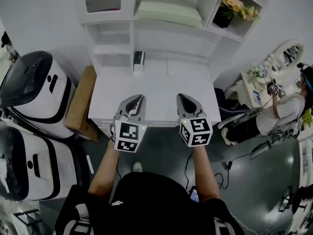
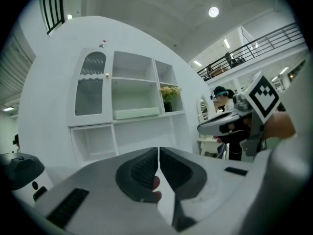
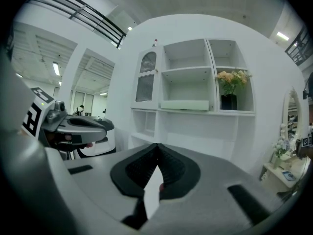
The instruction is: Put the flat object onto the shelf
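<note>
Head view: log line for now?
left gripper shut, empty | right gripper shut, empty | pale green flat slab on white shelf

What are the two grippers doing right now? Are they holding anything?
Left gripper: jaws shut, holding nothing.
Right gripper: jaws shut, holding nothing.

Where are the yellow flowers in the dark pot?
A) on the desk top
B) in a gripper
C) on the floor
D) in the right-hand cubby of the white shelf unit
D: the flowers stand in the right-hand cubby of the white shelf unit, one cubby over from the pale green flat object.
</note>
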A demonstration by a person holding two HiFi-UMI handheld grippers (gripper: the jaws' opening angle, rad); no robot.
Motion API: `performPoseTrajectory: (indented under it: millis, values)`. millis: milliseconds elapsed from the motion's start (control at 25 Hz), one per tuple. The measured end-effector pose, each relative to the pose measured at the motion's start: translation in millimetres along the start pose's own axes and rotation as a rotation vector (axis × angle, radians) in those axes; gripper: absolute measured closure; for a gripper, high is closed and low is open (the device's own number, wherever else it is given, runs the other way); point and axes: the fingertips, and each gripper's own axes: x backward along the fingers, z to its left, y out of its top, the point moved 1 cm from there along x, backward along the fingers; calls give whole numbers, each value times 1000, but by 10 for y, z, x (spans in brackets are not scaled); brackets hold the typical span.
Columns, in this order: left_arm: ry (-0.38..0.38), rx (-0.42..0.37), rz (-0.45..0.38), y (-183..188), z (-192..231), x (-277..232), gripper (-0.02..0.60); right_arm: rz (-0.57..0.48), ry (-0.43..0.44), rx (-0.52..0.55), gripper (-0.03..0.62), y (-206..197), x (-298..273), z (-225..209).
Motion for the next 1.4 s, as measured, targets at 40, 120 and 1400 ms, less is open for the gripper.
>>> performPoseTrajectory:
  millis: [40, 120, 1400]
  values:
    - [-1, -1, -6, 11, -50, 32, 568, 0, 2, 0, 599, -9, 44, 3]
    - [-3, 0, -13, 22, -150, 105, 568, -2, 5, -4, 599, -29, 142, 11]
    - [39, 16, -17, 92, -784, 773, 568, -49, 68, -47, 599, -152, 972, 234]
